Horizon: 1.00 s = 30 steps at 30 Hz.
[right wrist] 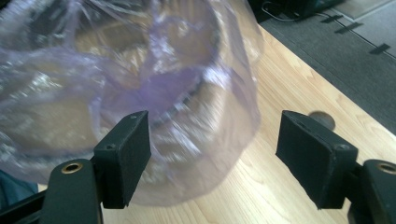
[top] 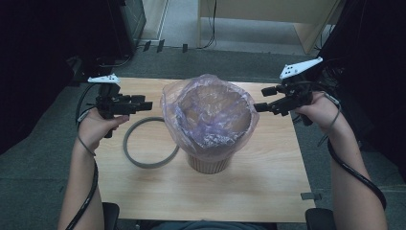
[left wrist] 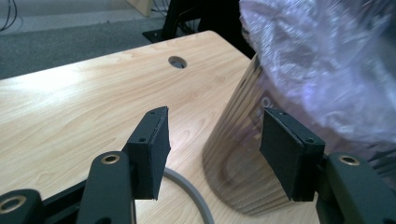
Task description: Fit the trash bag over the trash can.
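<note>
A round bin stands in the middle of the wooden table. It is brown with thin lines running up its side. A clear, purple-looking plastic bag sits inside it and folds out over the rim all the way round. The bag is crinkly and shiny.

A grey ring lies flat on the table just to the left of the bin. One side of the ring is right by the foot of the bin.

My left gripper is up beside the bag, on its left side, and it points at the bag. Its tips are near the plastic, but I cannot tell if they touch it. In the left gripper view my left fingers are spread apart and nothing is between them. I see the side of the bin, the bag above it, and a bit of the grey ring down low.

My right gripper is on the other side of the bag, with its tip very close to the plastic. In the right gripper view my right fingers are wide apart too. The bag is in front of them and they are not pinching anything.
</note>
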{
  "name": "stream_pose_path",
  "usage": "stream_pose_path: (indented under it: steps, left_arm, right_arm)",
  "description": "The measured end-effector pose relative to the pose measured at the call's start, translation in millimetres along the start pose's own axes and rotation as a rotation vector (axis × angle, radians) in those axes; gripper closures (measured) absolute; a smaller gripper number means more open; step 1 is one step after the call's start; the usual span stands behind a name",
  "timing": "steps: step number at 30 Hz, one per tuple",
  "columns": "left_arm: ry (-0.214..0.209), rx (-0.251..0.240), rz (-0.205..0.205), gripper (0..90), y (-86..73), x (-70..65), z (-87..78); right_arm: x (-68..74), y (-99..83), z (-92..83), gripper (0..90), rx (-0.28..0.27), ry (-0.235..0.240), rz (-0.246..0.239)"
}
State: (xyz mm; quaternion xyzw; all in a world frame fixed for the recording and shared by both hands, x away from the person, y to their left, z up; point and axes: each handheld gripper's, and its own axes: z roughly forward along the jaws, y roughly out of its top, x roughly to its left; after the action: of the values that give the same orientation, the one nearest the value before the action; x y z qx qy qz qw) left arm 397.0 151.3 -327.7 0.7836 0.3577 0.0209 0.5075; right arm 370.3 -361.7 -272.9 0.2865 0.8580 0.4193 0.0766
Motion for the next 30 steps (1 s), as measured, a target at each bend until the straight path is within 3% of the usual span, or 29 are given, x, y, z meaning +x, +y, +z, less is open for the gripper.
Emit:
stream_pose_path:
  steps: [4,8,14,24,30]
  left_arm:
    - [-0.001,0.002,0.02,42.0,-3.9,2.9,3.3]
    - [-0.001,0.004,0.0,41.7,-7.6,8.4,4.6]
    - [-0.044,-0.049,-0.02,41.8,-12.9,16.4,1.2]
    - [0.052,-0.009,-0.002,41.8,-22.9,25.8,4.3]
    - [0.061,-0.008,0.0,41.4,-29.0,30.6,4.9]
  right_arm:
    - [-7.5,-11.3,-1.1,26.3,-0.002,-0.014,0.032]
    - [-12.8,-21.1,-0.2,26.3,-0.004,-0.027,0.057]
    - [-19.1,-35.0,3.7,26.3,-0.013,-0.044,0.09]
    - [-19.4,-54.2,25.4,25.5,-0.014,-0.058,0.089]
    - [-17.7,-62.0,36.8,25.5,-0.007,-0.072,0.072]
